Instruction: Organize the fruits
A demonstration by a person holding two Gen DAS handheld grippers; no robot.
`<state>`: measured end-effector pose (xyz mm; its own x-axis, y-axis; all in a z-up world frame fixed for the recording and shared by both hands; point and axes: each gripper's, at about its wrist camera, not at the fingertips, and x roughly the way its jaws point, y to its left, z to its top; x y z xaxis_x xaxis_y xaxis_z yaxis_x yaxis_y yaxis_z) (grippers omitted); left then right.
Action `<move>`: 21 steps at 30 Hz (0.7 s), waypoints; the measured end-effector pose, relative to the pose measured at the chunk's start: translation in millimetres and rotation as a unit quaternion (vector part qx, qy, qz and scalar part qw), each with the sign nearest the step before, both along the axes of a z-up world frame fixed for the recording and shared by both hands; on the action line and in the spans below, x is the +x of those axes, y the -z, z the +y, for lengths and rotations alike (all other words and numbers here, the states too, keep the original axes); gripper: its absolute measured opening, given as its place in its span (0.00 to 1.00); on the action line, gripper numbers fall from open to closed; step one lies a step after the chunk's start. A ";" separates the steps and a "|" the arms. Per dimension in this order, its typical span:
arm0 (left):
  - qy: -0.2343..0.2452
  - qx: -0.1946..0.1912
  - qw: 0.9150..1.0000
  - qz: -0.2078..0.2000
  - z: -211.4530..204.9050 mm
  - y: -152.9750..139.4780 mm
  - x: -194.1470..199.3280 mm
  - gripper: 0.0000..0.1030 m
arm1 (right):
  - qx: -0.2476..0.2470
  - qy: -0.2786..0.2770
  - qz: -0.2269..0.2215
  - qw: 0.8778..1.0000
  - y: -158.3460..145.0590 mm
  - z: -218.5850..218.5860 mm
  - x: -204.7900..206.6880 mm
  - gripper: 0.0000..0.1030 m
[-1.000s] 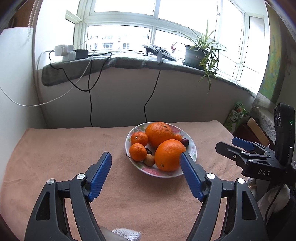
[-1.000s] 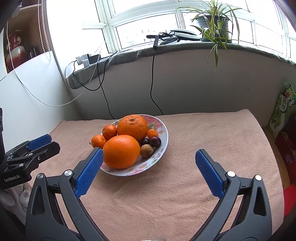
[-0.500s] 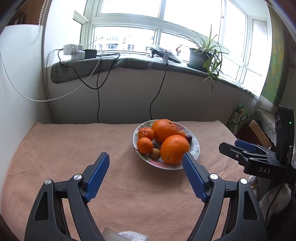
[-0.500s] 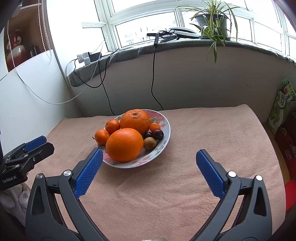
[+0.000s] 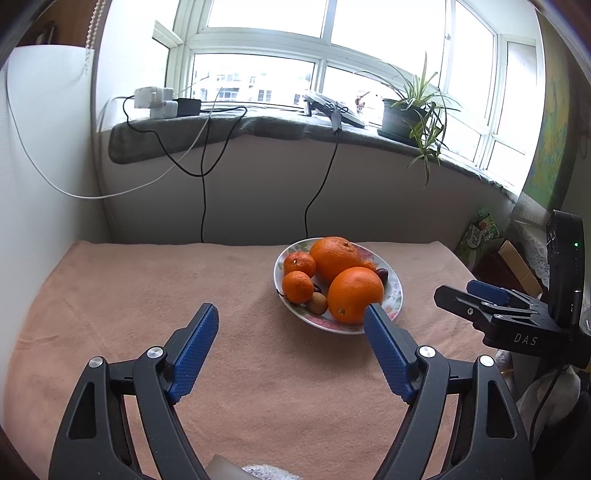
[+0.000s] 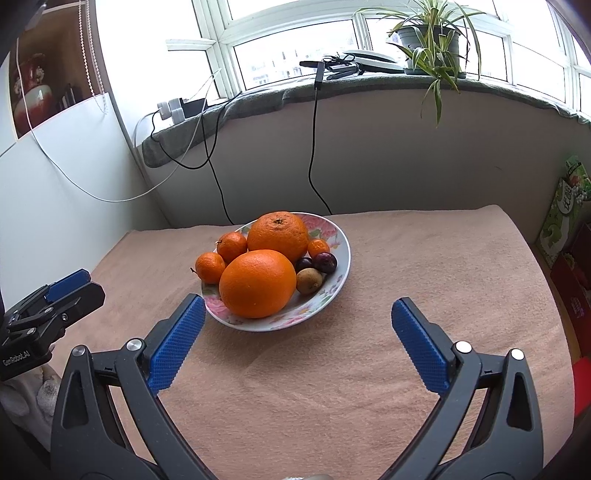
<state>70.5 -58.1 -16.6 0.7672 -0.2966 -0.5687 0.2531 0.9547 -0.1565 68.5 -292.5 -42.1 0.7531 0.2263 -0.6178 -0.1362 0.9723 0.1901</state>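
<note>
A floral plate (image 5: 393, 295) (image 6: 343, 258) sits on the peach cloth, with all the fruit in it. It holds two big oranges (image 6: 258, 282) (image 6: 277, 234), three small mandarins (image 6: 231, 245), two dark plums (image 6: 325, 261) and a brown kiwi (image 6: 309, 280). My left gripper (image 5: 290, 312) is open and empty, just short of the plate's near left edge. Its right fingertip (image 5: 373, 314) overlaps the near orange (image 5: 354, 295) in the left wrist view. My right gripper (image 6: 298, 302) is also open and empty, a little short of the plate's front rim.
The cloth-covered table (image 6: 424, 258) ends at a white wall on the left and the wall under the window sill at the back. Cables (image 5: 202, 206) hang from the sill, which carries chargers and a potted plant (image 6: 430, 35). Boxes (image 6: 565, 206) stand off the table's right edge.
In the left wrist view the plate has shrunk and slid right as the left gripper drew back, and its jaws stand slightly wider. The right wrist view barely shifted.
</note>
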 end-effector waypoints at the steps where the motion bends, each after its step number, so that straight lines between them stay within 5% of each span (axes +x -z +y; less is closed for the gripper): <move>1: 0.000 0.000 1.000 0.000 -0.1 0.0 0.1 0.79 | 0.000 0.000 0.001 1.000 0.3 -0.2 0.5 1.00; 21: -0.003 0.003 1.000 -0.001 0.3 0.5 -0.9 0.79 | 0.002 -0.002 0.009 1.000 5.2 -2.5 2.2 1.00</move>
<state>69.6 -57.8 -17.2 0.7698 -0.2896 -0.5688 0.2487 0.9568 -0.1507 70.7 -294.9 -47.3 0.7411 0.2317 -0.6301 -0.1365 0.9710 0.1964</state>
